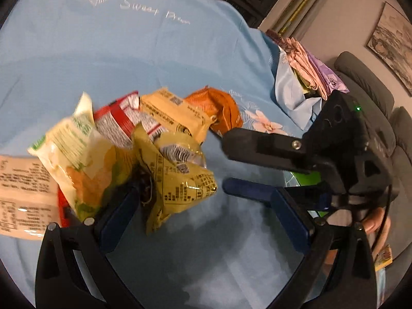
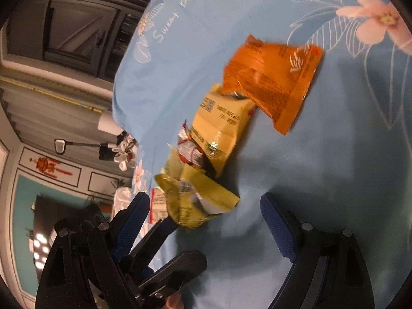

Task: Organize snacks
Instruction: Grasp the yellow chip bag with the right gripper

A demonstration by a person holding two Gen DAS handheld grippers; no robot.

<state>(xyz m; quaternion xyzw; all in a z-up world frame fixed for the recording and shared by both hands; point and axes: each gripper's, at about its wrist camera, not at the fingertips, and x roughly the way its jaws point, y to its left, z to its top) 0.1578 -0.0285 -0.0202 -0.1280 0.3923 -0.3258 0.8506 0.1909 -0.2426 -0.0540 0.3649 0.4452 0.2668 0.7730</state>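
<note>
Lying in a loose heap on the light blue floral bedsheet: several snack packets. Resting at the far end, the orange packet, touching the pale yellow packet beside it; then the red-and-white packet, the cream-and-green packet and, nearest, the crumpled olive-yellow packet. Hovering just over the heap, the left gripper, jaws spread wide; olive-yellow packet lying against the left pad, not pinched between both pads. Hanging close beside, the right gripper, also spread wide and holding nothing, its fingers just next to the olive-yellow packet. Showing behind, folded patterned cloths and a grey sofa.
</note>
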